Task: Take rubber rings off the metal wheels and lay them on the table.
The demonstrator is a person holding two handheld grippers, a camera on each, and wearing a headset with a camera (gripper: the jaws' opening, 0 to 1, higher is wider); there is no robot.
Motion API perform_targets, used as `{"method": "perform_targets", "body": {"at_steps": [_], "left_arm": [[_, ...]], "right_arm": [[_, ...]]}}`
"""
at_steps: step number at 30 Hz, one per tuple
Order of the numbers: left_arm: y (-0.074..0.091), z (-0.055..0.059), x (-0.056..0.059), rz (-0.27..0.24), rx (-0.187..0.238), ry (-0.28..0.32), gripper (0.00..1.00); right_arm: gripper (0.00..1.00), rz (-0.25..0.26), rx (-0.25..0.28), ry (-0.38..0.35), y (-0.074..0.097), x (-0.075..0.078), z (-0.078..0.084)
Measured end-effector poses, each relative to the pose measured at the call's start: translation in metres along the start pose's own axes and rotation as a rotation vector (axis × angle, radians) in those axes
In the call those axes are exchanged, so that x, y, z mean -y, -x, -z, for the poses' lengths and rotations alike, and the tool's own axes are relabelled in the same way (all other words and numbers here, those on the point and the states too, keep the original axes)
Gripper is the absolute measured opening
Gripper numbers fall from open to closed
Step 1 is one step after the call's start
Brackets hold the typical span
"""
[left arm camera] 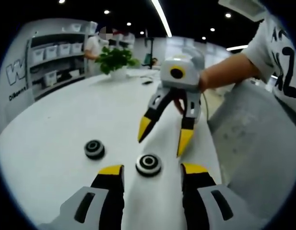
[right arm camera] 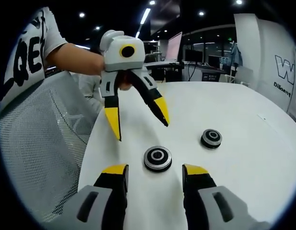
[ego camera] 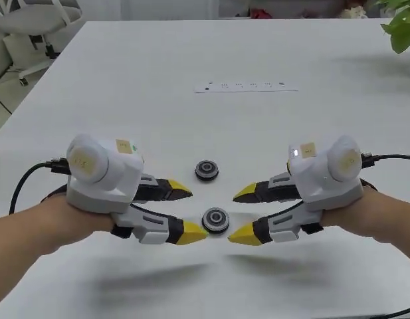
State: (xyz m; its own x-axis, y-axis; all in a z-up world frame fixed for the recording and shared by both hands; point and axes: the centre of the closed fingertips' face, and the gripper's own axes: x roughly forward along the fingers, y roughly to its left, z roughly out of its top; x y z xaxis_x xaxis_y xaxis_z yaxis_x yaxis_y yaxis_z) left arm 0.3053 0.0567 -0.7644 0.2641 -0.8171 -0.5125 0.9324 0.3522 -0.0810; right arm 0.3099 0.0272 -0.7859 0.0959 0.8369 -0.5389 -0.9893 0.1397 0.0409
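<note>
Two small metal wheels with black rubber rings lie flat on the white table (ego camera: 258,53). The near wheel (ego camera: 215,219) sits between my two grippers; the far wheel (ego camera: 206,170) lies a little beyond it. My left gripper (ego camera: 191,212) is open, its yellow tips just left of the near wheel. My right gripper (ego camera: 235,214) faces it from the right, also open. In the left gripper view the near wheel (left arm camera: 148,164) lies just ahead of the open jaws, with the far wheel (left arm camera: 94,149) to its left. In the right gripper view the near wheel (right arm camera: 158,158) lies just ahead between the tips.
A flat white power strip (ego camera: 246,86) lies farther back on the table. A potted plant (ego camera: 401,26) stands at the far right corner, and a white chair (ego camera: 32,26) is off the far left edge. Cables trail from both grippers.
</note>
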Motion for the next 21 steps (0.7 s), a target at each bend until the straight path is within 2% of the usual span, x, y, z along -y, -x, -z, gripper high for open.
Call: {"method": "perform_targets", "body": {"at_steps": [13, 21], "left_arm": [[-0.017, 0.006, 0.005, 0.028, -0.041, -0.023, 0.38], [-0.024, 0.006, 0.000, 0.018, -0.049, -0.019, 0.32]], "right_arm": [[0.41, -0.005, -0.005, -0.009, 0.000, -0.002, 0.004], [0.41, -0.008, -0.011, -0.014, -0.001, -0.002, 0.007]]}}
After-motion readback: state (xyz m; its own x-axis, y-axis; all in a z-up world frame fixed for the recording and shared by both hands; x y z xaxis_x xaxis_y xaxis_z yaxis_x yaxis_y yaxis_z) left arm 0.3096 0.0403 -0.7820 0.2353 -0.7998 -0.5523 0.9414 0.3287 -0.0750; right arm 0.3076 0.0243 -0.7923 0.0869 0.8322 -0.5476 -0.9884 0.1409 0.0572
